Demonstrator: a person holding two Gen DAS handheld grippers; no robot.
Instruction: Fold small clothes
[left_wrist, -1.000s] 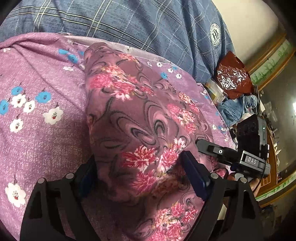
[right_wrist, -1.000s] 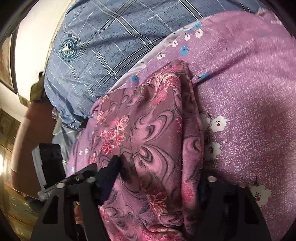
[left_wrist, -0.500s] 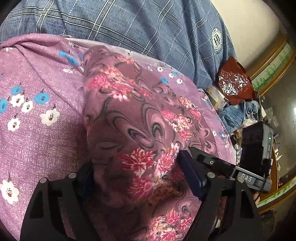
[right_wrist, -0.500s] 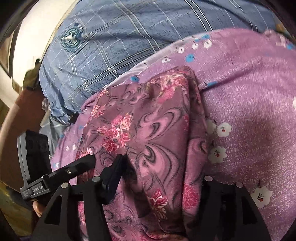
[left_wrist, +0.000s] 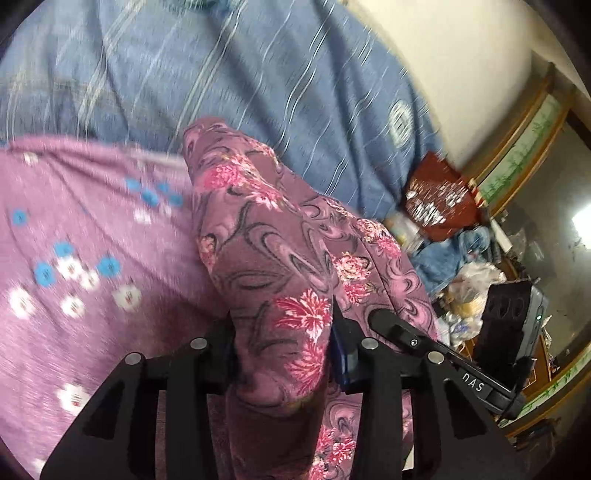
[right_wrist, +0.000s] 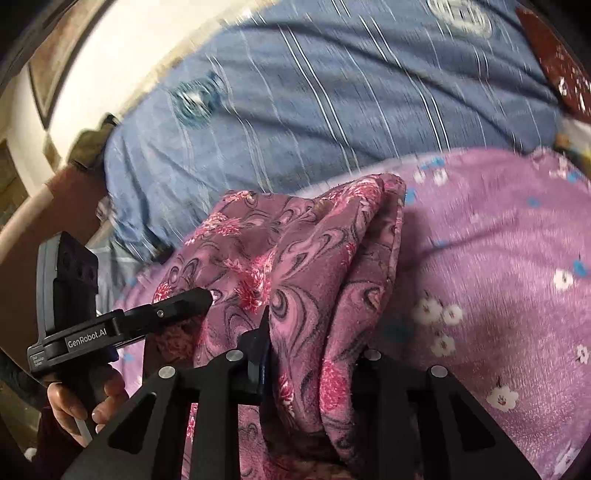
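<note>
Left gripper (left_wrist: 282, 347) clamps bunched floral garment (left_wrist: 273, 258). Right gripper (right_wrist: 314, 354) pinches same garment, thick fold between fingers. Purple sheet (right_wrist: 498, 258) beneath, apparently; background blurred.

Floral garment (left_wrist: 273, 258): mauve-purple fleecy cloth printed with dark swirl lines and pink-red flower clusters. Bunched into a thick, ridged bundle of several stacked layers; layered edges visible along one side in the right wrist view (right_wrist: 314, 258). Bundle rises to a rounded peak toward the person's blue plaid shirt and runs down toward both cameras. It lies over a lighter purple cloth with small white and blue flowers, touching it along its side. Both ends of the near portion are pinched between black fingers. Backgrounds are motion-blurred; the garment itself reads sharp.
</note>
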